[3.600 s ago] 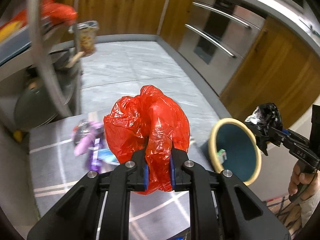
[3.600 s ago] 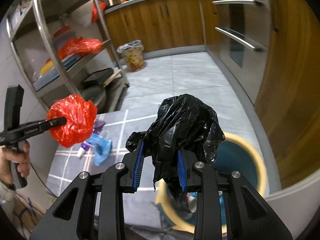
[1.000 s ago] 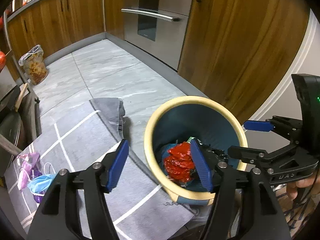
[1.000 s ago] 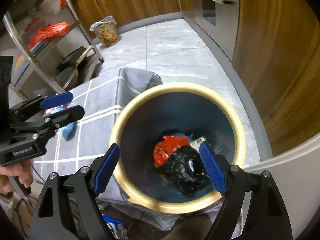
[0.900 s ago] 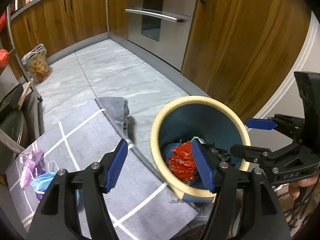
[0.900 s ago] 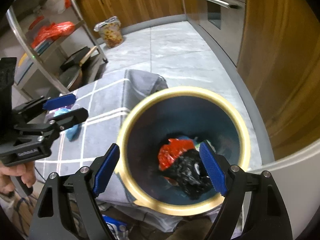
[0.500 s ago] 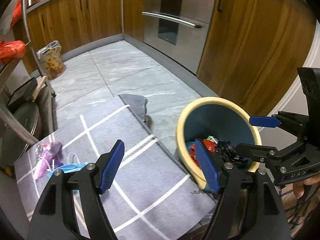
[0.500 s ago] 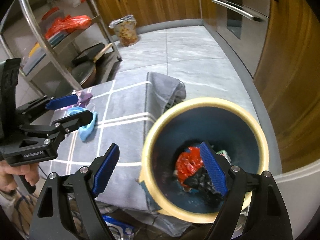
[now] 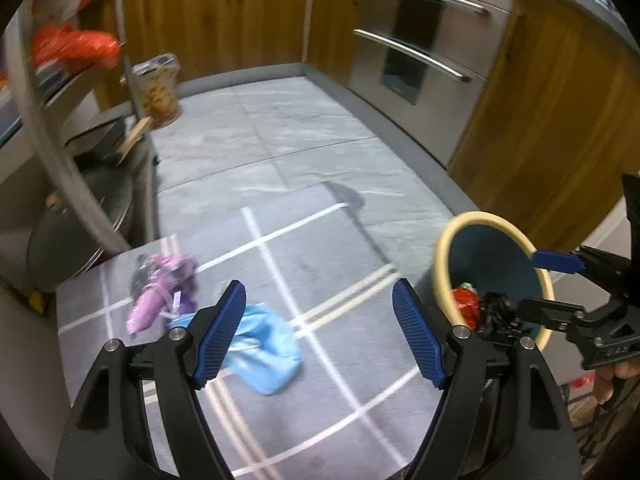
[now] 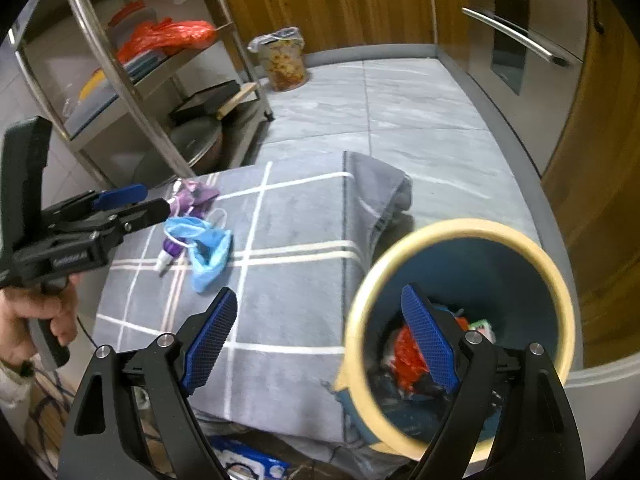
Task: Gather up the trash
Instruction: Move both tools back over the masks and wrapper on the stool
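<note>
Your left gripper (image 9: 318, 330) is spread wide with nothing between its blue pads (image 9: 219, 334), and it hangs over the grey rug (image 9: 304, 248). Just ahead of its left pad lies a blue mask (image 9: 266, 344), crumpled flat on the rug, and beyond that a purple wrapper (image 9: 162, 294), touching or nearly touching the mask. Your right gripper (image 10: 320, 334) is equally wide apart and holds nothing; its right pad (image 10: 428, 338) shows in front of the bin's (image 10: 562, 280) mouth. The bin stands at the rug's right edge, tilted toward the cameras, with a red bag (image 10: 408, 354) and a black bag (image 9: 496, 310) lying together at its bottom. A metal rack (image 10: 132, 80) stands left of the rug.
</note>
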A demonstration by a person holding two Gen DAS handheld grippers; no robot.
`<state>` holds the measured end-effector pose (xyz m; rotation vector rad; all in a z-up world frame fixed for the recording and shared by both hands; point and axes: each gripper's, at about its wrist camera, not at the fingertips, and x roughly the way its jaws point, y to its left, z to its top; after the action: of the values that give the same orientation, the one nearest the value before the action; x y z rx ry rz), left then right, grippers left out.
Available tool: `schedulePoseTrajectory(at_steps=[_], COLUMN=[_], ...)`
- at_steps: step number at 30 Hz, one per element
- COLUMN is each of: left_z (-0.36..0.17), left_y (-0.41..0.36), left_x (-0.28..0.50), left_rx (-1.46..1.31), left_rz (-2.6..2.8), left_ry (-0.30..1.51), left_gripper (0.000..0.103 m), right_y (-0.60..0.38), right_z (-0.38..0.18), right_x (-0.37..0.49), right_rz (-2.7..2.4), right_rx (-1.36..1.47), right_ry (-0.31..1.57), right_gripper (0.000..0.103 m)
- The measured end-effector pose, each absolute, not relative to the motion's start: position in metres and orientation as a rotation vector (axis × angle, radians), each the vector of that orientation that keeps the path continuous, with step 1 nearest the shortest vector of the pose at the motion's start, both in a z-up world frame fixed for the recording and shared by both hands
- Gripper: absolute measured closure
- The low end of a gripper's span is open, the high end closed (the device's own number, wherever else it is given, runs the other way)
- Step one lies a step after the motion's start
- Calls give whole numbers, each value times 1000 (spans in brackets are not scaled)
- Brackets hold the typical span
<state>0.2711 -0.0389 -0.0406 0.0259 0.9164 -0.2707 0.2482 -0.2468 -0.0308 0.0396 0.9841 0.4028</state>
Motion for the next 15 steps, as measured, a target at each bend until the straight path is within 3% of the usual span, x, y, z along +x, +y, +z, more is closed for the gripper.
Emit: schedulePoseTrajectory(at_steps=[12, 15], left_z=[-55, -64], left_y=[72, 88], left_x=[301, 309], left_rx=[4, 29], left_rz=[-87, -66], left_ry=[968, 1000], left_gripper=[30, 39], right_y=[-174, -157], right_z=[-36, -40], right_x=[257, 256], right_rz=[506, 533], right_rx=[-14, -31], right_ry=[1007, 1012], right_gripper=[18, 18])
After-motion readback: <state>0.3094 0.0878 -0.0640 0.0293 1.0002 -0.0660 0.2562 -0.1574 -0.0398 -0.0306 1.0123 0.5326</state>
